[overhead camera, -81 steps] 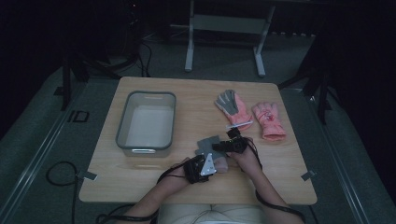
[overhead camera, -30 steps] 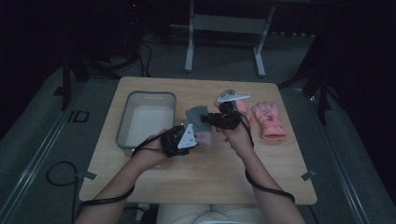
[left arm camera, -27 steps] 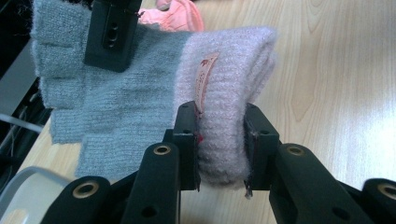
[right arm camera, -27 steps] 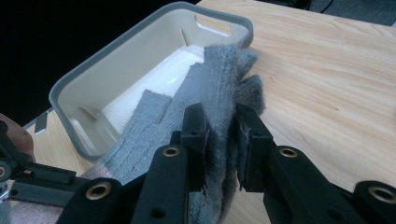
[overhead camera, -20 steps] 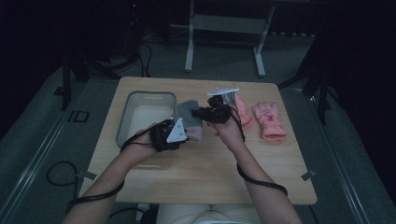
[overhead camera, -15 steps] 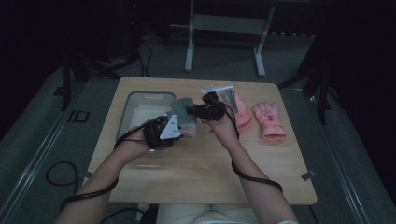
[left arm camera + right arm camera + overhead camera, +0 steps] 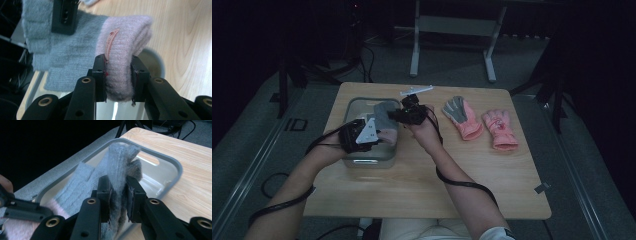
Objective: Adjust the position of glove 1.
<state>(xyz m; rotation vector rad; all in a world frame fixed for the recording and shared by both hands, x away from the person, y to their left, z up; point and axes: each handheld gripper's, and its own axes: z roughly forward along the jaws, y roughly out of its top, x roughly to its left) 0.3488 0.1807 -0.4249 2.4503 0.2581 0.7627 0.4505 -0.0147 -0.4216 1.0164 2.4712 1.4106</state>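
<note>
Spanning most of the high view, a pale wooden bench (image 7: 422, 185) with rounded corners carries everything here. At its left half stands a clear rectangular plastic bin with a grey rim (image 7: 357, 161), which the right gripper view shows from close by (image 7: 175, 165).

Above that bin hangs a knitted glove, grey with a pale pink ribbed cuff (image 7: 384, 117), stretched between the two grippers and clear of the bench. In the left gripper view the pink cuff (image 7: 125, 50) bulges up between the black jaws, while the grey body (image 7: 62, 55) runs off to the left toward the other gripper's black jaws. In the right gripper view the grey finger end (image 7: 120, 160) rises over the bin's open top.

To the right, well apart from the bin, lie two pink gloves on the bench: one with a grey palm patch (image 7: 462, 116), and just beside it a plain pink one (image 7: 499, 129).

The left gripper (image 7: 362, 134), held over the bin's right side, has its jaws clamped on the pink cuff. The right gripper (image 7: 409, 112), just beyond the bin's right rim, has its jaws pinched tight on the grey finger end. A black cable (image 7: 462, 182) trails from it along the forearm.
</note>
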